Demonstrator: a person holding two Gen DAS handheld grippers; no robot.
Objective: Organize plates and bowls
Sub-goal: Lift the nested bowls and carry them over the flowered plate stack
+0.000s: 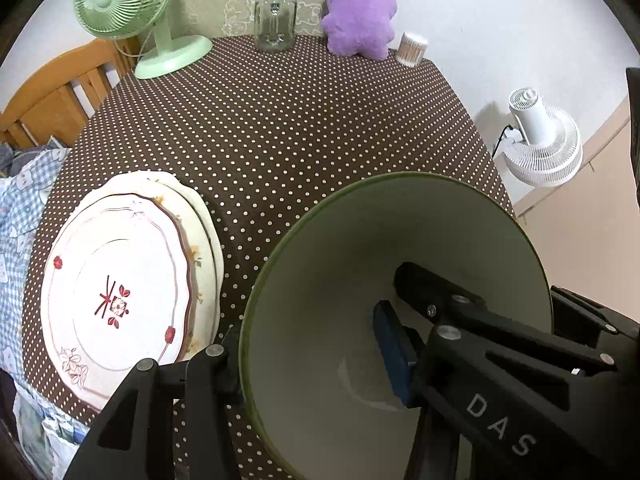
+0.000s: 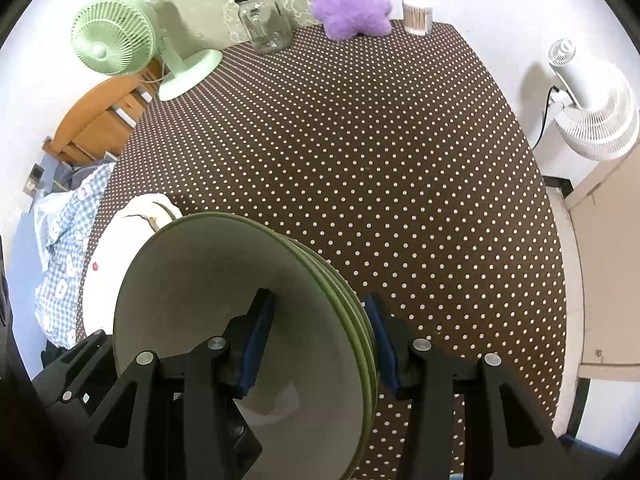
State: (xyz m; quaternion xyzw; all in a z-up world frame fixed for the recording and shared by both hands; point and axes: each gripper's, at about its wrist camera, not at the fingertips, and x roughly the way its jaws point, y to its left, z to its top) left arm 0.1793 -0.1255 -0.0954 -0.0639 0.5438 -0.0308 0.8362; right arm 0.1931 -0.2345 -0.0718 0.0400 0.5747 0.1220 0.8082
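A stack of nested green bowls (image 1: 360,248) with pale insides hangs tilted just above the dotted tablecloth, held by both grippers. My left gripper (image 1: 308,356) is shut on the stack's left wall, one finger outside the rim and the blue pad (image 1: 390,356) inside. My right gripper (image 2: 320,340) is shut on the right wall of the bowls (image 2: 240,280), one pad inside and one against the outer rims. Left of the bowls, a stack of white plates (image 1: 120,292) with red patterns lies on the table. The bowls partly hide these plates (image 2: 106,280) in the right wrist view.
At the table's far edge stand a green desk fan (image 1: 132,4), a glass jar (image 1: 275,16), a purple plush toy (image 1: 360,12) and a cup of cotton swabs (image 1: 411,49). A white fan (image 1: 540,140) stands off the right edge. A wooden chair (image 1: 60,92) and checked cloth (image 1: 20,208) lie left.
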